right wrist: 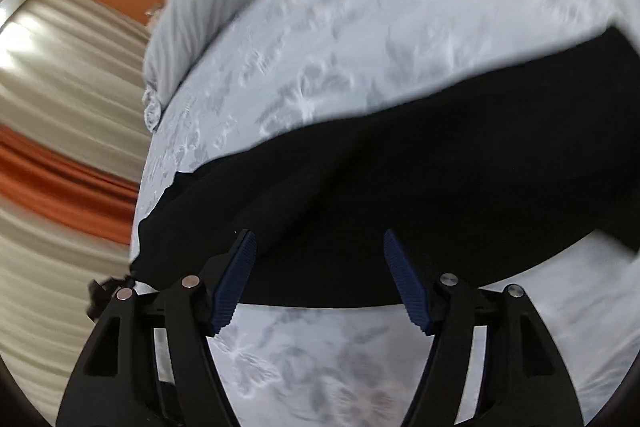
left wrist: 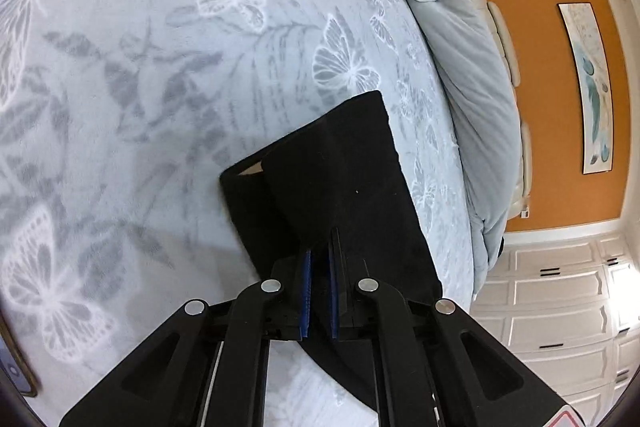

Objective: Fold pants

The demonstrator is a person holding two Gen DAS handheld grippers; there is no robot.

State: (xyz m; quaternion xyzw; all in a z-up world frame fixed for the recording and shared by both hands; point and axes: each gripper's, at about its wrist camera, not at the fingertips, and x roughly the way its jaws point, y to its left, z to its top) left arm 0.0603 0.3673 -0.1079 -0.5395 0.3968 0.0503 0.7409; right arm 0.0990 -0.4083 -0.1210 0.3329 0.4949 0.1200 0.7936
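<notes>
— Blue pads [left wrist: 307,291] sit nearest the lens on the left gripper [left wrist: 320,247], nearly pressed together. What do they have hold of?

— Black cloth. The pants [left wrist: 336,183] run up between the jaws and on out ahead, so the left gripper is clamped on them. Beyond its fingertips the two legs lie one over the other on the bedspread [left wrist: 140,87], their hem ends squared off, with a sliver of pale lining showing where the lower leg peeks out at the left.

— And the other side?

— The right gripper [right wrist: 318,247] stands wide apart, its ribbed blue pads [right wrist: 236,279] spread to either side and gripping nothing. The pants [right wrist: 380,207] stretch as a dark band across that view just past its fingertips; the near edge of the band runs between the two fingers, though blur hides whether a pad touches the cloth.

— Any room around the garment?

— Plenty on the butterfly-print bedspread [right wrist: 380,47]: open cover spreads left of the legs in the left view, and both beyond and in front of the band in the right view. To the right of the hems a rolled pale duvet [left wrist: 472,87] lines the bed's edge, near the pants but apart from them, with an orange wall [left wrist: 532,67] behind. In the right view, the pants' end reaches the bed's left edge, with curtains [right wrist: 68,99] past it.
</notes>
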